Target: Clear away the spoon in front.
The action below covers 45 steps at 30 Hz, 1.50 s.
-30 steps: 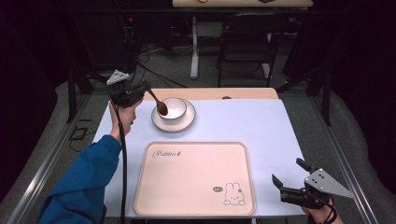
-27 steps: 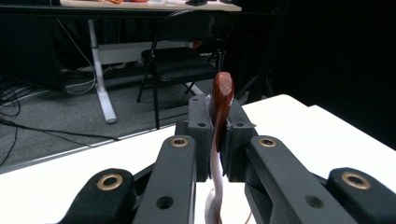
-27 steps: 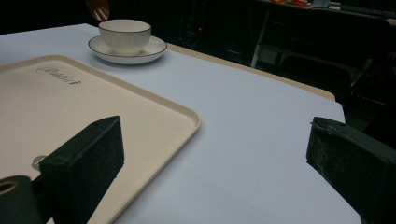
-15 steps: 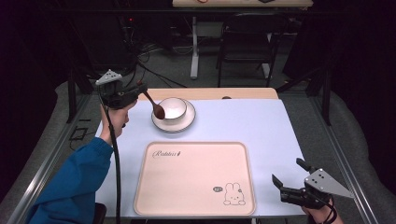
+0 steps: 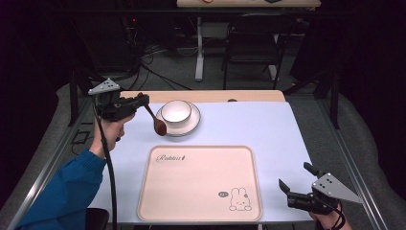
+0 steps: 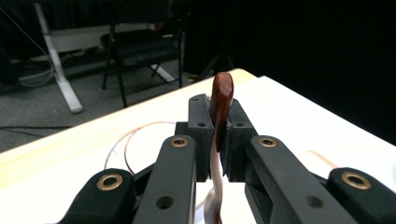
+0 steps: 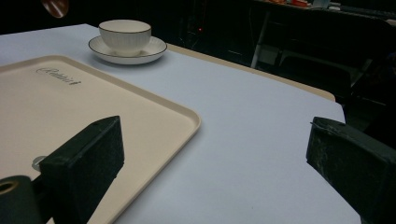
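Observation:
My left gripper (image 5: 141, 101) hovers above the table's far left, shut on the handle of a brown spoon (image 5: 160, 128). The spoon's bowl hangs down by the left rim of the saucer (image 5: 193, 124). In the left gripper view the handle (image 6: 221, 91) pokes up between the pressed pads of the left gripper (image 6: 218, 128). A white cup (image 5: 175, 111) stands on the saucer. My right gripper (image 5: 294, 176) rests at the near right corner, open and holding nothing, its jaws wide apart in the right gripper view (image 7: 219, 158), where the cup (image 7: 125, 33) and spoon (image 7: 55, 5) lie far off.
A beige tray (image 5: 201, 182) with a rabbit print lies at the near middle of the pale blue table cover (image 5: 249, 124). A bare wooden strip (image 5: 215, 96) runs along the far edge. Chairs and desk legs stand beyond the table.
My left gripper has drawn leftward with the spoon. The spoon's bowl has come out of the cup and now hangs beside the saucer's left rim. The right gripper has stayed put.

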Each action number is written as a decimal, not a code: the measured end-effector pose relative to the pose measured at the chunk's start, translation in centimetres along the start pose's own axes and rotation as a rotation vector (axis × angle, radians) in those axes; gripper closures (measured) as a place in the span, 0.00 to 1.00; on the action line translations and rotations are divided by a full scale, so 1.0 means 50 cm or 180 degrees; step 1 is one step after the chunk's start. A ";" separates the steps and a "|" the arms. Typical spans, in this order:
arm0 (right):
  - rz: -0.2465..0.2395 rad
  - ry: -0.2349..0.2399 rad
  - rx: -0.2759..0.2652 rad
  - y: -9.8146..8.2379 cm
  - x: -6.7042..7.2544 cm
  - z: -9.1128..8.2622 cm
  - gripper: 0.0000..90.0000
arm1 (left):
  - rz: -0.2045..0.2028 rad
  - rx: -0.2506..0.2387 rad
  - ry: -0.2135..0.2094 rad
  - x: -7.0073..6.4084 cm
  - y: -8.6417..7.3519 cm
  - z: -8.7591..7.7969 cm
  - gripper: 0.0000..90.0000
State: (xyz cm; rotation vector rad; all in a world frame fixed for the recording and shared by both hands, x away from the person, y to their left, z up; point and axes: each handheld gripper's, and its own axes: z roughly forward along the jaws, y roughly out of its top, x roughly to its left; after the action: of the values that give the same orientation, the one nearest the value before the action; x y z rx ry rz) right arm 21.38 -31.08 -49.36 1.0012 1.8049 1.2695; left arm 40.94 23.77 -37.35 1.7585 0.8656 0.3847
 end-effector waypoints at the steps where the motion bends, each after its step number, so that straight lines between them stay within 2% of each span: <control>1: 0.0001 0.0000 0.0000 0.000 0.000 0.000 0.04 | -0.0005 0.0015 -0.0018 -0.001 -0.001 -0.003 0.94; 5: 0.0002 0.0002 0.0006 0.000 0.000 0.001 0.04 | -0.0047 0.0078 -0.0140 -0.009 -0.007 -0.018 0.94; 12: 0.0006 0.0005 0.0027 0.001 0.000 0.003 0.04 | -0.0018 0.0263 -0.0287 -0.029 -0.019 -0.041 0.94; 24: 0.0011 0.0001 0.0020 0.001 -0.001 0.003 0.04 | -0.0062 0.0542 -0.0537 -0.046 -0.055 -0.055 0.94; 34: 0.0008 0.0004 0.0005 0.001 0.000 0.002 0.04 | -0.0084 0.0709 -0.0682 -0.058 -0.079 -0.057 0.94; 45: 0.0006 0.0004 0.0015 0.001 0.000 0.003 0.04 | -0.0188 0.0918 -0.0771 -0.053 -0.111 -0.060 0.94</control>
State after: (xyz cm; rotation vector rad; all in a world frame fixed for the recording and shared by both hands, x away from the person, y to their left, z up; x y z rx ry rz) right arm 21.51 -31.03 -49.35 1.0052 1.8090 1.2680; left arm 35.20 24.74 -40.97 1.9891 0.8255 0.0042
